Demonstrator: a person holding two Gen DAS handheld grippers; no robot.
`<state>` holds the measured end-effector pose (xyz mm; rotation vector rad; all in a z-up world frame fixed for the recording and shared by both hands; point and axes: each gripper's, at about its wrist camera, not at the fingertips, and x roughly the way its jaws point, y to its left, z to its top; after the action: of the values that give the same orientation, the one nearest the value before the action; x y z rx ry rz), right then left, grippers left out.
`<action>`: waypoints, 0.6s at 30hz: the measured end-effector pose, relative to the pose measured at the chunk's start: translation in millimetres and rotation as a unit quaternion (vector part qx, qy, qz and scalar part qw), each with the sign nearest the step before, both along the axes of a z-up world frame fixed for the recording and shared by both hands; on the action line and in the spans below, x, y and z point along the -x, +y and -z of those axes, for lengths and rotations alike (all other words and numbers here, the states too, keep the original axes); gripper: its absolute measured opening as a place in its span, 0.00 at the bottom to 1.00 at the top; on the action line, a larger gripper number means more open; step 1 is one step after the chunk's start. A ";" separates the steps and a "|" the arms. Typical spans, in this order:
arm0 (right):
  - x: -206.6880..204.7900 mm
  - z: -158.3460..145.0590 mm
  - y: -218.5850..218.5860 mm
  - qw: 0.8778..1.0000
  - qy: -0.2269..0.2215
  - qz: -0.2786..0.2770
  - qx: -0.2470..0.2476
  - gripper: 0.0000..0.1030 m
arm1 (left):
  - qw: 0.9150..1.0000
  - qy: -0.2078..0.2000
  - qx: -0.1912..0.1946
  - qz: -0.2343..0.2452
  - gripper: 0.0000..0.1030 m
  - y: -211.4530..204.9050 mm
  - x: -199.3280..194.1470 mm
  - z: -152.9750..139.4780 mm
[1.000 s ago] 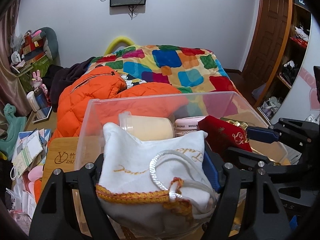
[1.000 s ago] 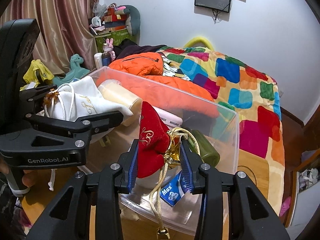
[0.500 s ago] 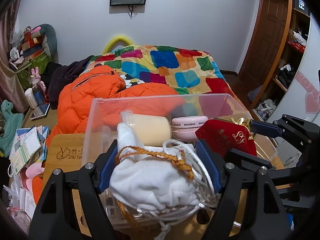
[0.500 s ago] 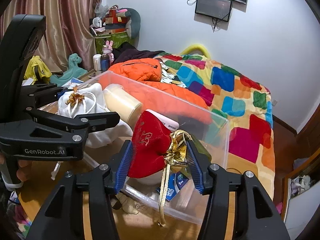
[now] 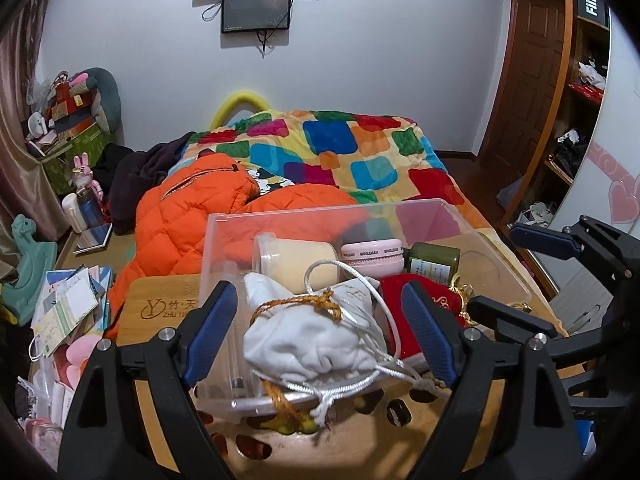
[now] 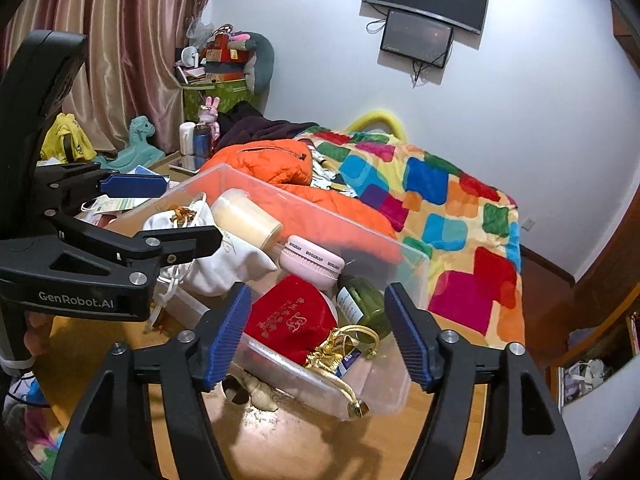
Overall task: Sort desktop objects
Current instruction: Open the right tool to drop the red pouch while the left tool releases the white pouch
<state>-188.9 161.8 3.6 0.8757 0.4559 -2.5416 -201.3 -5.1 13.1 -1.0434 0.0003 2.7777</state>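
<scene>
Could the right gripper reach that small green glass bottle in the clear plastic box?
Probably yes: the green bottle lies uncovered beside the red pouch, just ahead of the open right gripper; the box has no lid.

A clear bin (image 5: 460, 216) sits on the wooden desk (image 6: 304, 440). Inside, a white drawstring pouch (image 5: 316, 340) with an orange cord slumps at the near left corner, its white string trailing over the rim. Beside it lies a red velvet pouch (image 6: 290, 316) with gold tassels. Behind them a cream jar (image 5: 296, 258) lies on its side, next to a pink case (image 5: 372, 256) and a green bottle (image 5: 434, 262), also lying down.
</scene>
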 end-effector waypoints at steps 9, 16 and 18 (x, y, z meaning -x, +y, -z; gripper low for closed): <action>-19.4 -10.0 2.9 1.000 0.018 0.011 -0.004 0.69 | 1.000 0.018 0.001 -0.010 0.92 -8.7 -20.9 -9.7; -35.7 -13.6 5.2 1.000 0.022 0.018 0.005 0.73 | 1.000 0.017 0.000 -0.022 0.92 -18.7 -36.2 -5.9; -39.9 -13.2 5.5 1.000 0.021 0.020 0.007 0.73 | 1.000 0.014 0.001 -0.026 0.92 -21.5 -41.6 -2.4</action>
<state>-149.0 167.3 16.7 0.8361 0.4365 -2.6002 -159.7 -26.6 15.5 -1.0178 -0.0199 2.8388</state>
